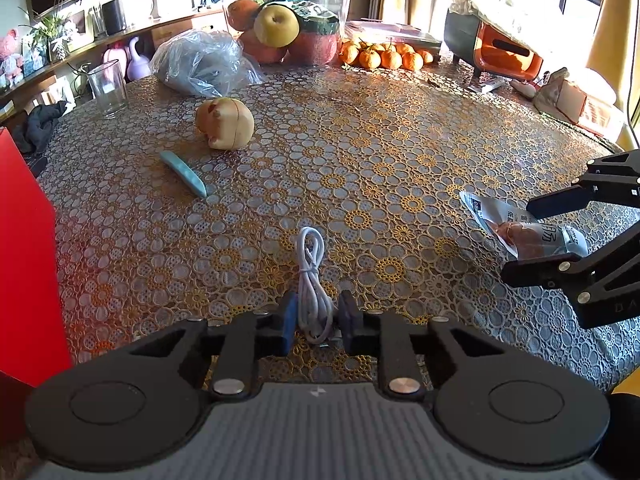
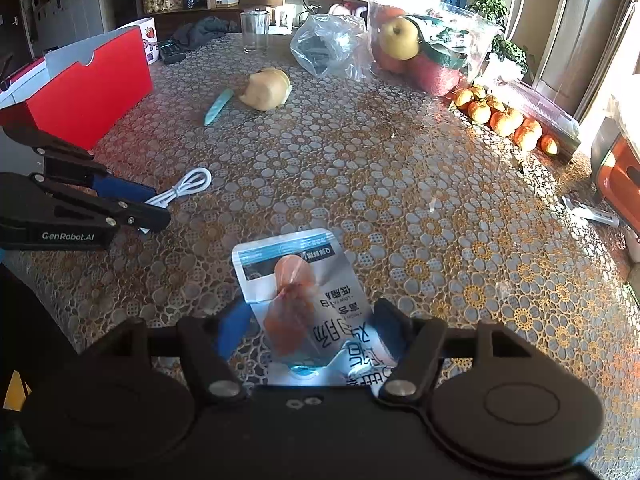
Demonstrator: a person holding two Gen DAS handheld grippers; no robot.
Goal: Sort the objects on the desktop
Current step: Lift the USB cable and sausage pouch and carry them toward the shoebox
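- The left hand-held gripper (image 1: 316,322) points down at the surface (image 1: 400,152), its blue-padded jaws drawn in close on either side of a coiled white cable (image 1: 310,276). The pads sit right beside the bundle's near end; whether they actually press it I cannot tell.
- The cable lies near the surface's near edge, its loop reaching away from the gripper toward the middle.
- The right hand-held gripper (image 2: 316,332) stands about half open, with a silver-and-blue snack pouch (image 2: 298,288) between its jaws. Each pad lies against a side edge of the pouch, so it appears gripped, the pouch's far end resting on the surface.
- The pouch is near the near edge, to the right of the cable, and well apart from it.
- A red box (image 2: 86,88) stands at the left edge of the surface, its open top showing a pale inner wall.
- Toward the middle lies a round yellowish toy (image 1: 225,123), and just beside it a slim pale-blue object (image 1: 185,174).
- Along the far edge stand an empty glass (image 1: 108,88), a crumpled clear plastic bag (image 1: 200,62), a clear container of fruit (image 1: 288,24) and a row of small oranges (image 1: 384,56).
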